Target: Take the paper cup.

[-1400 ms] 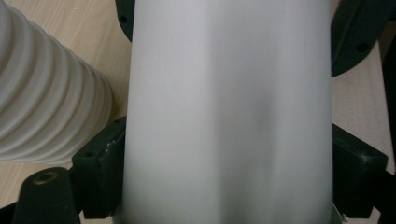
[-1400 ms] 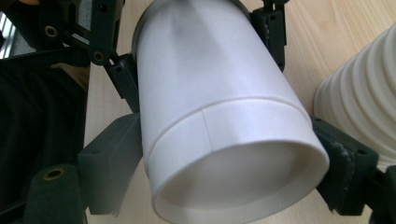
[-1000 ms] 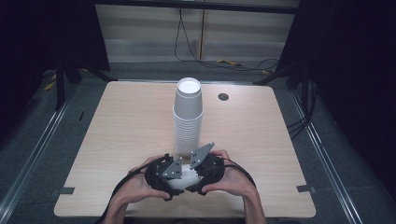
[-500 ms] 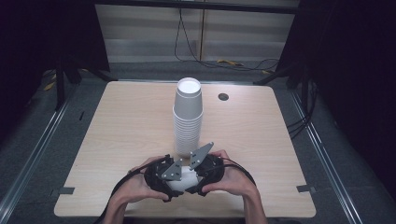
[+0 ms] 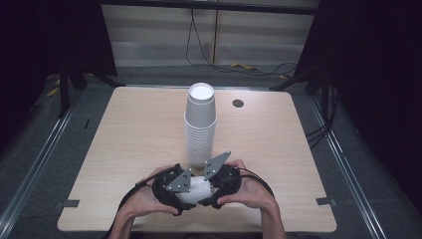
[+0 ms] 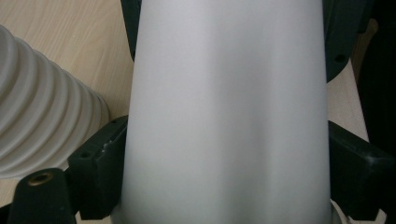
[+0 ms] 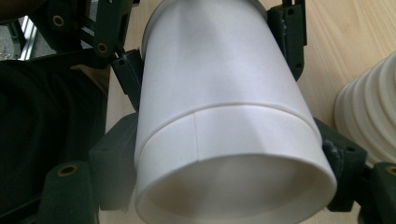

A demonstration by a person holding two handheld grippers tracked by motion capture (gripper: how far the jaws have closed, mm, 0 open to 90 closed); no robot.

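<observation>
White paper cup (image 5: 195, 189) between both grippers — beside cup stack (image 5: 200, 124)

You have a white paper cup (image 5: 195, 188) lying on its side near the table's front edge, just in front of the foot of the tall stack of white cups (image 5: 199, 127). In the right gripper view the cup (image 7: 224, 116) shows two nested walls: an outer cup whose rolled rim and open mouth face the camera, with an inner cup's tapering body pushed out beyond it. In the left gripper view the cup (image 6: 226, 112) is a plain, smooth, matte white cone, and the ribbed rims of the stack (image 6: 42, 121) stand close beside it.
</observation>
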